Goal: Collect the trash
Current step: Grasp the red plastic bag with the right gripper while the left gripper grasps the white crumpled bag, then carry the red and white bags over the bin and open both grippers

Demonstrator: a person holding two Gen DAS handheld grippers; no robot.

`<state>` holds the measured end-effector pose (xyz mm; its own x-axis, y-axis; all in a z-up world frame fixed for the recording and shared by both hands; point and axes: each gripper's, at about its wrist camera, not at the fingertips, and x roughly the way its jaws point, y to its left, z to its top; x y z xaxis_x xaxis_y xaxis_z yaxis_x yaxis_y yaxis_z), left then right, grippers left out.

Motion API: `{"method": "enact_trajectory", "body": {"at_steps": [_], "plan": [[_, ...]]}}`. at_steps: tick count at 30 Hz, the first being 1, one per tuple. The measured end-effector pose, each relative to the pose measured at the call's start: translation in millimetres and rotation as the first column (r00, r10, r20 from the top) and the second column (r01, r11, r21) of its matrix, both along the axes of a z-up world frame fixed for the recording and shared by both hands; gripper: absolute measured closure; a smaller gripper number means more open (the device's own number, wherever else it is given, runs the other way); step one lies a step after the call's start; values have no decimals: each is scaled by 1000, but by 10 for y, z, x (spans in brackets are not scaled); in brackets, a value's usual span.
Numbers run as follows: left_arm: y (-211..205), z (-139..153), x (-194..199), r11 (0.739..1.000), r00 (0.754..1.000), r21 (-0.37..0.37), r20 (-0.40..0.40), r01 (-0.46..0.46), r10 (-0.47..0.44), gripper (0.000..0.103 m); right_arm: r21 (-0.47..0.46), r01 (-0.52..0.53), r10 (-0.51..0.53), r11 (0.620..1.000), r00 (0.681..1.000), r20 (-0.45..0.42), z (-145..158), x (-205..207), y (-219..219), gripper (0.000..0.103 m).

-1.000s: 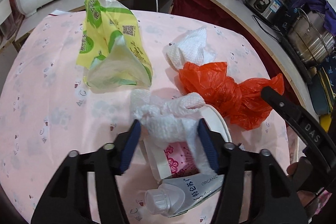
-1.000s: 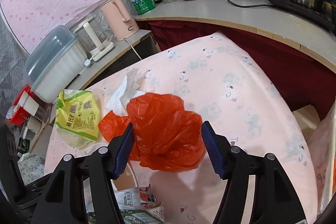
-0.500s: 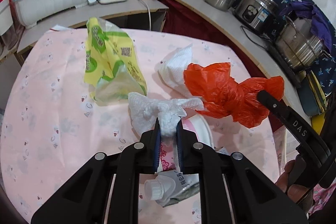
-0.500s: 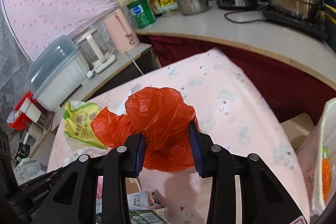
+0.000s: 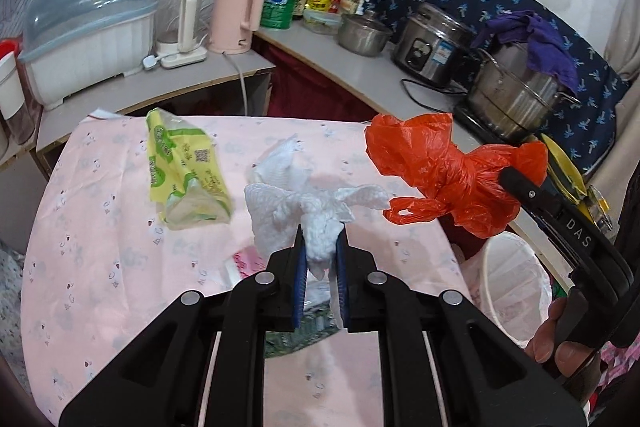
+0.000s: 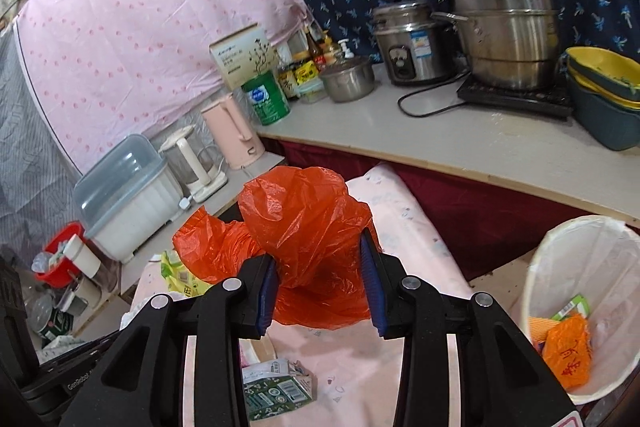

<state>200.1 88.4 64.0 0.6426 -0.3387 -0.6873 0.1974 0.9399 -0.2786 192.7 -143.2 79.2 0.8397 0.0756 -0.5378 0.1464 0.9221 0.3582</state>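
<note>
Within the last second your left gripper [image 5: 320, 255] clamped and lifted the white tissue [image 5: 308, 215]; your right gripper [image 6: 320, 287] pinched and raised the orange bag [image 6: 308, 223]. Bin [image 6: 560, 251] waited at four o'clock.

Right gripper [image 6: 320, 285] clamped on crumpled orange plastic bag [image 6: 308, 227], held above pink tablecloth [image 6: 404, 223]. Jaws just closed in on bag. White-lined bin [image 6: 540, 267] at right w/ orange wrapper [image 6: 568, 351] inside. Flattened green carton [image 6: 276, 393] lying below gripper.
</note>
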Motion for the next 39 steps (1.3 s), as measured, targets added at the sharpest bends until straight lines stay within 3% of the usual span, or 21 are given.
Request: {"method": "enact_trajectory", "body": {"at_steps": [9, 24, 39], "plan": [[-496, 156, -212, 996, 995, 15, 32, 91, -92, 91, 2, 87, -87, 996, 996, 27, 145, -412, -479, 67], [-1405, 178, -480, 965, 965, 48, 33, 258, -260, 91, -7, 268, -267, 964, 963, 24, 79, -1075, -1351, 67], [-2497, 66, -736, 887, 888, 62, 3, 458, -459, 90, -20, 446, -446, 895, 895, -1, -104, -1713, -2136, 67]]}}
